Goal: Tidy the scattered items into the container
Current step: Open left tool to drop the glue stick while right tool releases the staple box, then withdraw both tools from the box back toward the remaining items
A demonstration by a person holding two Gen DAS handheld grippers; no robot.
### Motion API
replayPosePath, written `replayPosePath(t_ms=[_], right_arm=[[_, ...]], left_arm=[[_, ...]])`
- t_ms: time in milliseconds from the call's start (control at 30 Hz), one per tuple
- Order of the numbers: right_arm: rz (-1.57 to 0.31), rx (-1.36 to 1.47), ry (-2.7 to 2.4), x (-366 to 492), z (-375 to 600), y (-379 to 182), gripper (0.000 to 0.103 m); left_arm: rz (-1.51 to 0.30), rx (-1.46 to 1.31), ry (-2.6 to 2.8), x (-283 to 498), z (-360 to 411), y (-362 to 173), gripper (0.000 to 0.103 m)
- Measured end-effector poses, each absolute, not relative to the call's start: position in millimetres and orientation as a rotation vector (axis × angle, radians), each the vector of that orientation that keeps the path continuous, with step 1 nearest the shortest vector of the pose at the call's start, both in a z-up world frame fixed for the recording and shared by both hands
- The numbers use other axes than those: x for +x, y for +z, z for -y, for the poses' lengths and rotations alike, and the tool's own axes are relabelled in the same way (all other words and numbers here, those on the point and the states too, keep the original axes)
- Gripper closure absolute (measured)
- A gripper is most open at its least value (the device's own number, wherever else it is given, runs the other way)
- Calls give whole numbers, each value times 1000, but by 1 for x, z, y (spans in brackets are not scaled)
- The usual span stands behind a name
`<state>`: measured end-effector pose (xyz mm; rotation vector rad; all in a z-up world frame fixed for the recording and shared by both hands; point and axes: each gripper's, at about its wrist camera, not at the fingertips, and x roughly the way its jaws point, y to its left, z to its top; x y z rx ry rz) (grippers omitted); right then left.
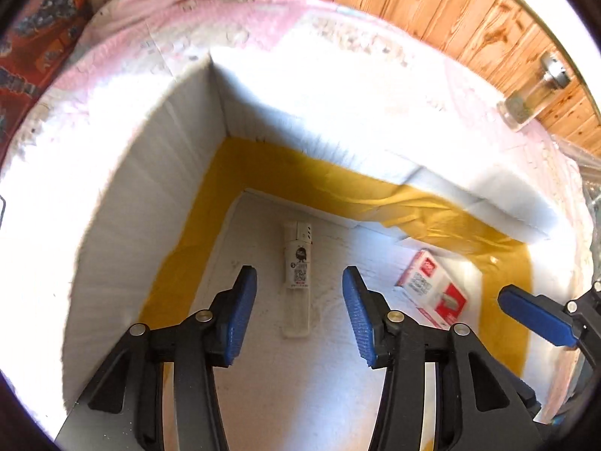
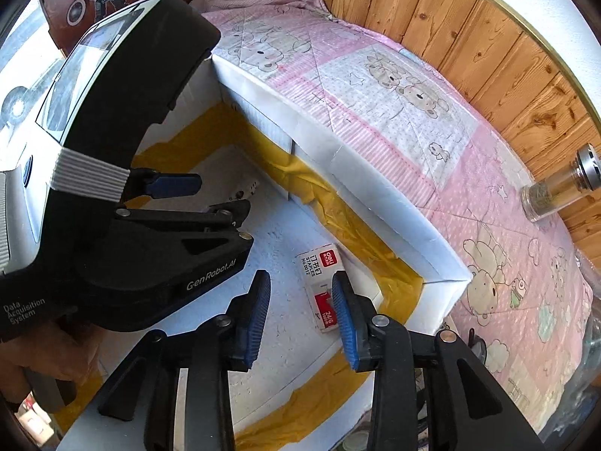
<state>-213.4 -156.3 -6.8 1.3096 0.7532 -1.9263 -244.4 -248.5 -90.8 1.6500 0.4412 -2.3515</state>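
Inside the white foam box (image 1: 157, 173) with yellow tape along its inner seams, which sits on a bed under a pink quilted bear-print cover (image 2: 405, 112), both items now lie on the foam floor. Largest of the two is the red-and-white cardboard staple box (image 2: 319, 285), lying flat near the box's right wall. Left of it, nearer the box's far corner, lies the slim white lighter (image 1: 298, 274) with a clear lower body.

Step in hand, by judgement: release after placing. The left claw (image 1: 299, 312) stands wide apart above the lighter, pads clear of it. The right claw (image 2: 301, 315) stands partly apart astride the staple box, not pressing it.

Next move: lift both claws straight up past the box's rim, avoiding contact between them, then seek any remaining item outside the box.
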Motion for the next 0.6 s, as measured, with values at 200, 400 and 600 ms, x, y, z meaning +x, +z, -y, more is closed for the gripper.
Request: replayPosePath(t_ms=[200,400,600], right_arm=[[-570,1201,-2007,-182,126,33,66],[-374,1027,-2067,-134,91,66,65],[-232,842,-2134,-90,57,79,62]], left_arm=[[-410,1578,-2411,-217,236,-59,52],[-422,1476,-2488,-174,229,-21,52],[-453,1367,-2585,-114,212,3,52]])
